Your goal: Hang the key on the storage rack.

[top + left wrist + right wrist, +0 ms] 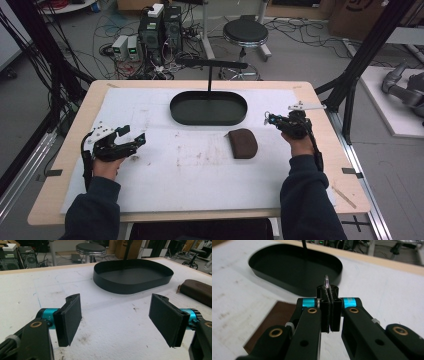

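The right tool (268, 119) is clenched on a small clear ring (326, 280); the brown pouch (243, 143) lies just near-left of it, nearer it than the released left tool (134, 137).

The bench (320, 107) looked like pale wood, under a rough, stained white sheet (200, 170). The tray (132, 287) was smooth matt black. The pouch (243, 143) looked like brown leather.
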